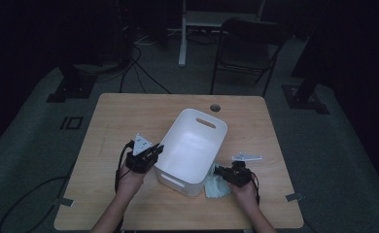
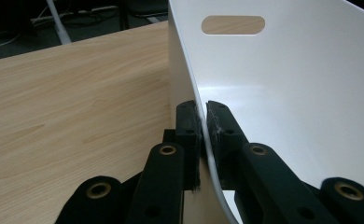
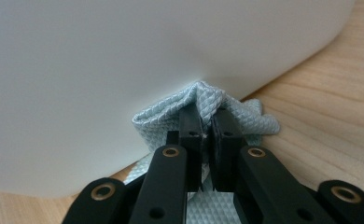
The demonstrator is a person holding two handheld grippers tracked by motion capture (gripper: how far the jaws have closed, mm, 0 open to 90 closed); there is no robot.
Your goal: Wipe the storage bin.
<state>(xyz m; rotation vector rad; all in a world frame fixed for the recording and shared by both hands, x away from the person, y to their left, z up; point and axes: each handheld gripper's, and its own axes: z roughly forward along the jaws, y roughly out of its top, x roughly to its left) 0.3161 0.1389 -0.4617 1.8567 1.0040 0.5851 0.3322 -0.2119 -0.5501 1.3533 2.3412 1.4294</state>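
Observation:
A white plastic bin (image 1: pixel 193 145) with slot handles sits tilted at the middle of the wooden table (image 1: pixel 129 116). My left gripper (image 1: pixel 154 150) is shut on the bin's left wall; in the left gripper view the thin white rim (image 2: pixel 203 126) runs between the two jaws. A pale blue-green textured cloth (image 1: pixel 215 187) lies beside the bin's right wall. My right gripper (image 1: pixel 220 171) is shut on a bunched fold of that cloth (image 3: pixel 208 105), pressed close against the bin's outer wall (image 3: pixel 124 70).
A folding chair (image 1: pixel 248 48) and a white stand (image 1: pixel 182 34) are on the floor beyond the table. Cables (image 1: pixel 139 73) trail over the floor at the back left. A round hole (image 1: pixel 215 107) is in the table behind the bin.

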